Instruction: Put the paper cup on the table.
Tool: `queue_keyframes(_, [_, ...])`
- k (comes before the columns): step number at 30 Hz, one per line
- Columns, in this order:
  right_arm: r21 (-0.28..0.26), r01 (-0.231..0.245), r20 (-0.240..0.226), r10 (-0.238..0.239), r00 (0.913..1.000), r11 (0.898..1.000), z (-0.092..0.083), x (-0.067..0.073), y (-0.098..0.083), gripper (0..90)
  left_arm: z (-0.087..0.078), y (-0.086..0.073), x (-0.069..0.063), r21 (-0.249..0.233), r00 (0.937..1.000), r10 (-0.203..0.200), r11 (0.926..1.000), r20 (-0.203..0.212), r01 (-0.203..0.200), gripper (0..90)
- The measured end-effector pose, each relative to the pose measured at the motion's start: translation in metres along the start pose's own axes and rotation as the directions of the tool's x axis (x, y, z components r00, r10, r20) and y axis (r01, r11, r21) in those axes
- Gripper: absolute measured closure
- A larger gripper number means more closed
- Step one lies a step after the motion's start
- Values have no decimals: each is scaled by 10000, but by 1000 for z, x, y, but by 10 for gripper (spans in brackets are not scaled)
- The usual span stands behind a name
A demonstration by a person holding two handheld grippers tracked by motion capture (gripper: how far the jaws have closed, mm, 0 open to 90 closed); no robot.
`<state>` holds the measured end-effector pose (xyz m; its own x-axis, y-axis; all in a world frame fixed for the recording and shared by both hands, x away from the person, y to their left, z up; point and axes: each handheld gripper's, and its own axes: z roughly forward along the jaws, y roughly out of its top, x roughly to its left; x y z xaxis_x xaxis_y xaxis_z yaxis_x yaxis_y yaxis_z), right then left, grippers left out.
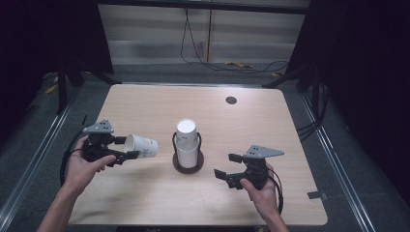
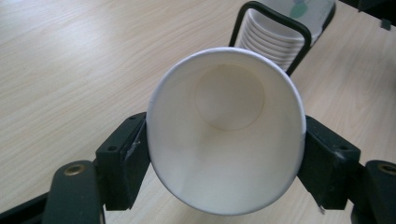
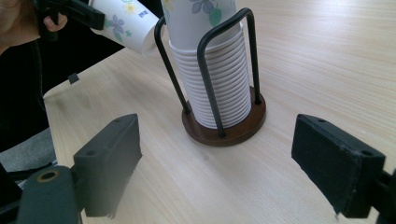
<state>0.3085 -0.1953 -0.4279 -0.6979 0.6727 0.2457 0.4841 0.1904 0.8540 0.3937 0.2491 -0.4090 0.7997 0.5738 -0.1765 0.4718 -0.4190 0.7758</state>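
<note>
High view: cup (image 1: 141, 146) off table edge (image 1: 92, 145).

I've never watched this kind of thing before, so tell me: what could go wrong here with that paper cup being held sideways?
1. The left gripper pinches the paper cup by its thin rim, which already looks squeezed oval; more force may crease it.
2. Held on its side at one end only, the cup might slip out.
3. The cup stack in its wire holder stands close by; a careless swing could knock it.

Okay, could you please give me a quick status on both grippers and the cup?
Left gripper shut on paper cup, held sideways off the table. Right gripper open, holding nothing. Cup stack upright in holder between them; path to it clear.
</note>
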Motion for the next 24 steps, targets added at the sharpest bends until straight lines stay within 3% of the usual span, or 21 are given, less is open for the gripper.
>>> queue_keyframes(2, [13,7,0,-7,10000,10000,-1,0,0,152,3,2,2,189,9998,86,9998,-162,-83,259])
queue_keyframes(10, [14,-43,38,43,10000,10000,-1,-1,-1,154,10,14,4,608,9998,-10,9982,-180,21,258])
queue_keyframes(17, [58,-2,34,2,10000,10000,-1,-1,-1,157,17,26,10,1075,9982,313,9939,-512,-256,254])
queue_keyframes(24, [39,-57,37,57,10000,10000,-1,-2,-1,158,26,38,13,1873,9945,713,9807,-762,-559,251])
